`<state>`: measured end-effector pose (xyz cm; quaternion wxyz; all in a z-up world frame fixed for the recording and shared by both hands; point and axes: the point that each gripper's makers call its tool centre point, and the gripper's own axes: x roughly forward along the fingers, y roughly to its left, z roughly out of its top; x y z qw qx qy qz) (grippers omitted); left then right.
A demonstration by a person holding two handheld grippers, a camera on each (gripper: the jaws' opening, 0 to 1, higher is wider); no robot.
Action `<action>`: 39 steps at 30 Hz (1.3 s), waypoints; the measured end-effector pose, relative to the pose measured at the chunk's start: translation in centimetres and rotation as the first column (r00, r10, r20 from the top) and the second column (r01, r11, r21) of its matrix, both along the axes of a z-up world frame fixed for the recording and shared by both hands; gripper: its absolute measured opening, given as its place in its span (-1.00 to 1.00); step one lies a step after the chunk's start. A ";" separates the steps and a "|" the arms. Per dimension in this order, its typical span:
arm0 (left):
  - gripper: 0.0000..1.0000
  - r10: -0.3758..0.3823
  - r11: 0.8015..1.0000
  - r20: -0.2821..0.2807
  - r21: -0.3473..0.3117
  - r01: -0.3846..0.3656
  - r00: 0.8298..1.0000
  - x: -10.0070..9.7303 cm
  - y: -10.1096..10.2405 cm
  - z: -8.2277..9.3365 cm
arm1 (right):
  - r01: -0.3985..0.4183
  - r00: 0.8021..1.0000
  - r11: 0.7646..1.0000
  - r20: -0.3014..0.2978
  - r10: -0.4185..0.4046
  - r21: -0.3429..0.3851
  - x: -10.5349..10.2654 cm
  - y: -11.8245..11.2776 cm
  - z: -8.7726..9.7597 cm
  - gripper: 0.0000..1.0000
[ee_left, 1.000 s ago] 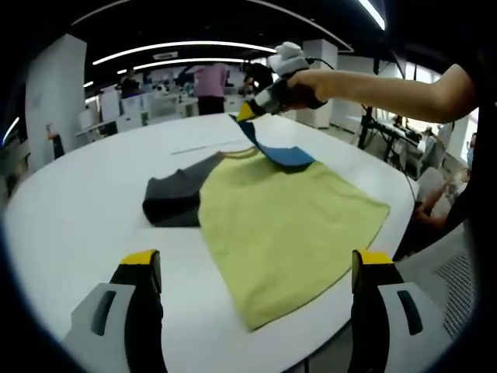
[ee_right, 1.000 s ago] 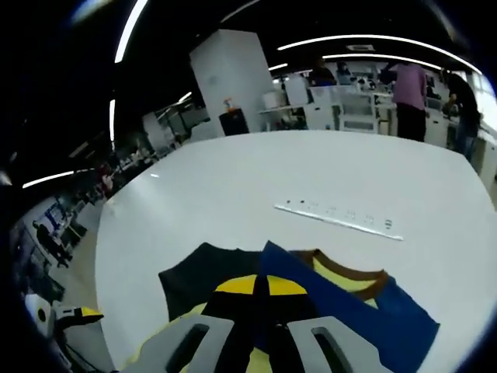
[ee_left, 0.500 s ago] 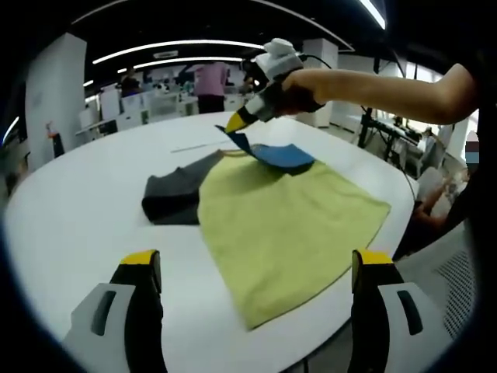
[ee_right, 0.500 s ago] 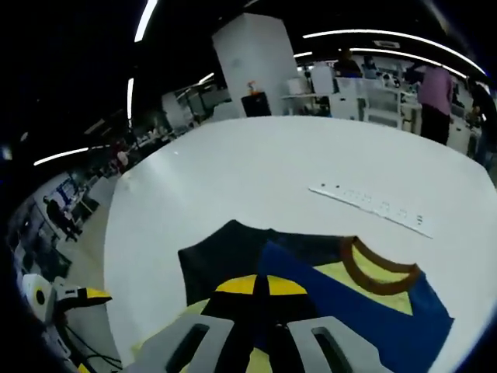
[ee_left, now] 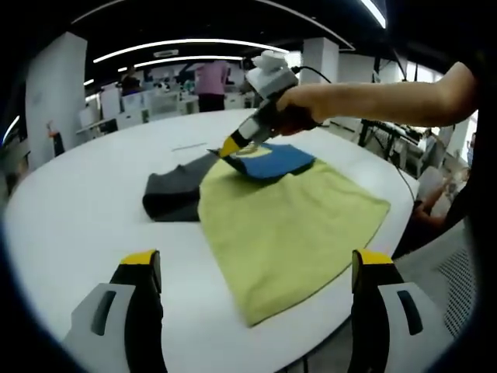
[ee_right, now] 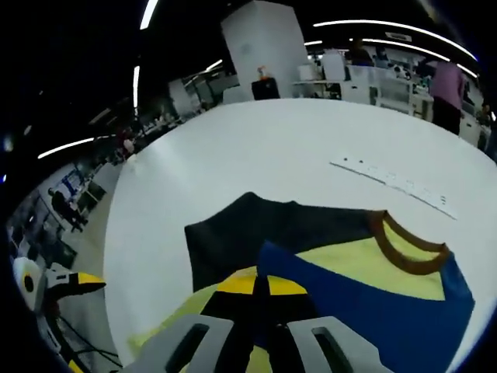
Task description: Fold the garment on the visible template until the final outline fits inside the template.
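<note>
Gripping the blue sleeve (ee_right: 365, 303) of a yellow-green T-shirt (ee_left: 287, 225), the right gripper (ee_right: 260, 289) had its yellow-tipped jaws pressed together on the cloth. In the left gripper view, that same gripper, held in a person's hand (ee_left: 299, 113), hung low over the shirt's collar end, with the blue sleeve laid across the yellow-green body. The left gripper (ee_left: 252, 268) hovered above the near table edge, its jaws spread wide apart and touching nothing. The shirt lay flat on a round white table (ee_left: 78, 202), its dark grey sleeve (ee_left: 175, 194) spread out to the left. A brown collar (ee_right: 408, 245) showed beside the blue sleeve. A white ruler-like strip (ee_right: 392, 185) lay farther back on the table. Behind stood an open office with desks, ceiling light strips and people.
</note>
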<state>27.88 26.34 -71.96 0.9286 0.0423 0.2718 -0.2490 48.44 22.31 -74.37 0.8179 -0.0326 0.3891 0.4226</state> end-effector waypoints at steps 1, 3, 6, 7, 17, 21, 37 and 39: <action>0.98 0.000 1.000 0.001 0.000 0.000 1.000 0.0 0.0 0.0 | 0.000 1.000 1.000 0.002 0.000 0.005 -0.1 0.0 0.0 -1.00; 0.98 0.000 1.000 0.005 -0.001 0.000 1.000 0.1 0.0 0.1 | 0.009 1.000 0.999 -0.001 -0.009 0.031 -0.1 0.0 0.1 -0.99; 0.98 0.000 1.000 0.005 0.004 0.000 1.000 0.2 0.2 0.1 | 0.012 1.000 0.999 -0.002 -0.012 0.033 0.1 -0.2 0.4 -0.86; 0.98 0.000 1.000 0.006 0.005 0.000 1.000 0.2 0.3 0.1 | 0.011 1.000 1.000 0.014 -0.011 0.025 0.3 -0.5 0.6 -0.76; 0.98 0.000 1.000 0.019 0.011 0.000 1.000 0.5 0.3 0.5 | 0.039 0.998 0.999 0.051 -0.041 0.033 1.5 -4.2 2.4 -0.03; 0.98 0.001 1.000 0.027 0.009 -0.001 1.000 0.6 0.2 0.6 | 0.033 0.998 0.999 0.048 -0.035 0.024 1.0 -6.0 2.7 0.10; 0.98 0.000 1.000 0.045 0.009 -0.001 0.999 0.9 -0.2 1.1 | 0.154 0.985 0.988 0.081 -0.151 -0.030 1.6 -17.6 3.0 0.02; 0.98 -0.002 1.000 0.045 0.007 0.002 0.999 1.0 -0.3 1.1 | 0.174 0.982 0.984 0.081 -0.171 -0.031 1.5 -18.9 2.9 -0.01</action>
